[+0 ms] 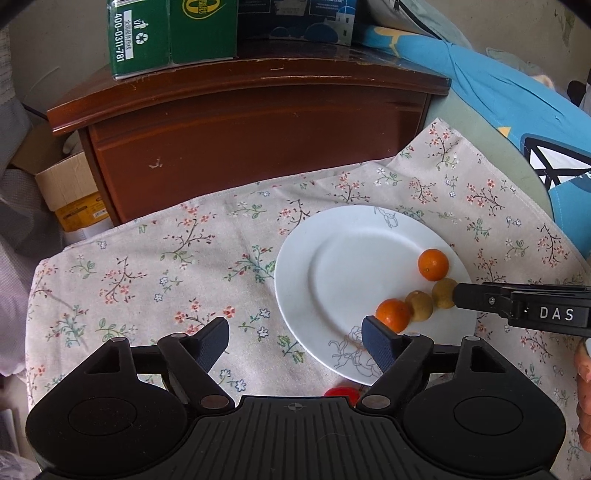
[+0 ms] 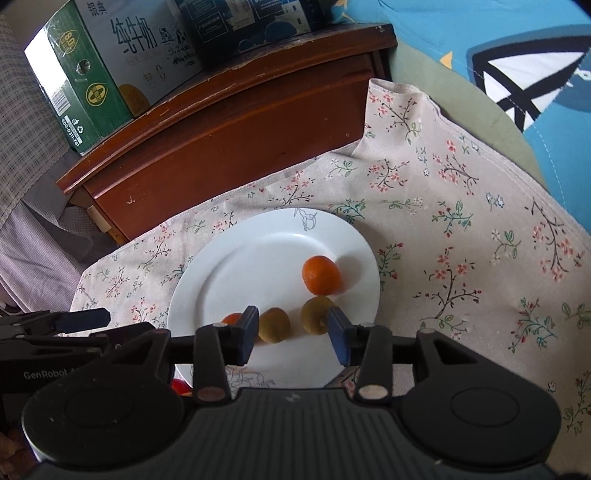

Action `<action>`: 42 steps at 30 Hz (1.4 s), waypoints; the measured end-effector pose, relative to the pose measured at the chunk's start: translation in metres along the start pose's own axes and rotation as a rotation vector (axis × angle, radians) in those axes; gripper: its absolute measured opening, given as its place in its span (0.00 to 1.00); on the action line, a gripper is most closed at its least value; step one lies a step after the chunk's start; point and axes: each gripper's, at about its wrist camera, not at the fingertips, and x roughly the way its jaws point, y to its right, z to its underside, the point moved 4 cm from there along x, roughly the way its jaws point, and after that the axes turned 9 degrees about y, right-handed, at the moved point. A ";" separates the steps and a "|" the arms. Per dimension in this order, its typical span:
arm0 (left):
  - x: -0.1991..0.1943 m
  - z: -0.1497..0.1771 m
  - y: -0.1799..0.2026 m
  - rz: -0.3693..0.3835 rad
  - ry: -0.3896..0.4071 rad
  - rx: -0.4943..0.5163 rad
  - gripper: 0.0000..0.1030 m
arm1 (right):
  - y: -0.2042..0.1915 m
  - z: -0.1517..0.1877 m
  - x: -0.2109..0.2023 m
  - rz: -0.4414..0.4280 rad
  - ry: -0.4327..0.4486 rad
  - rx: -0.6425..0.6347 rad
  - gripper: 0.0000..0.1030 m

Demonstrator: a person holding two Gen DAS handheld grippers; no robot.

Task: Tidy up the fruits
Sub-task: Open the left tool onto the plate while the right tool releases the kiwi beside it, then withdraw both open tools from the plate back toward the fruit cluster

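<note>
A white plate [image 1: 354, 254] lies on the floral cloth and also shows in the right wrist view [image 2: 258, 266]. On it are two oranges [image 1: 433, 264] [image 1: 393, 314] and two olive-brown fruits [image 1: 420, 305] [image 1: 445, 292]. In the right wrist view the far orange [image 2: 320, 275], both brown fruits [image 2: 274, 325] [image 2: 317, 314] and the near orange [image 2: 233, 318] show. My left gripper [image 1: 295, 341] is open and empty over the plate's near-left rim. My right gripper [image 2: 291, 332] is open, jaws just above the brown fruits; it shows from the side in the left view [image 1: 517, 306].
A small red object [image 1: 341, 391] lies off the plate's near rim, partly hidden. A brown wooden cabinet [image 1: 251, 147] with green cartons [image 1: 170, 33] stands behind the cloth. Blue bedding [image 1: 517, 110] lies at right. A cardboard box [image 1: 70, 188] sits at left.
</note>
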 end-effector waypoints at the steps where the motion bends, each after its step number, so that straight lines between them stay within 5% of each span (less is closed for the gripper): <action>1: -0.002 0.001 -0.002 -0.008 0.000 -0.002 0.78 | 0.000 0.002 -0.002 0.003 -0.002 0.003 0.41; 29: -0.056 0.049 -0.068 -0.122 -0.073 -0.145 0.80 | -0.010 0.055 -0.066 -0.016 -0.045 0.040 0.45; 42: -0.065 0.074 -0.064 -0.127 -0.119 -0.103 0.80 | -0.007 0.087 -0.085 0.001 -0.090 0.052 0.45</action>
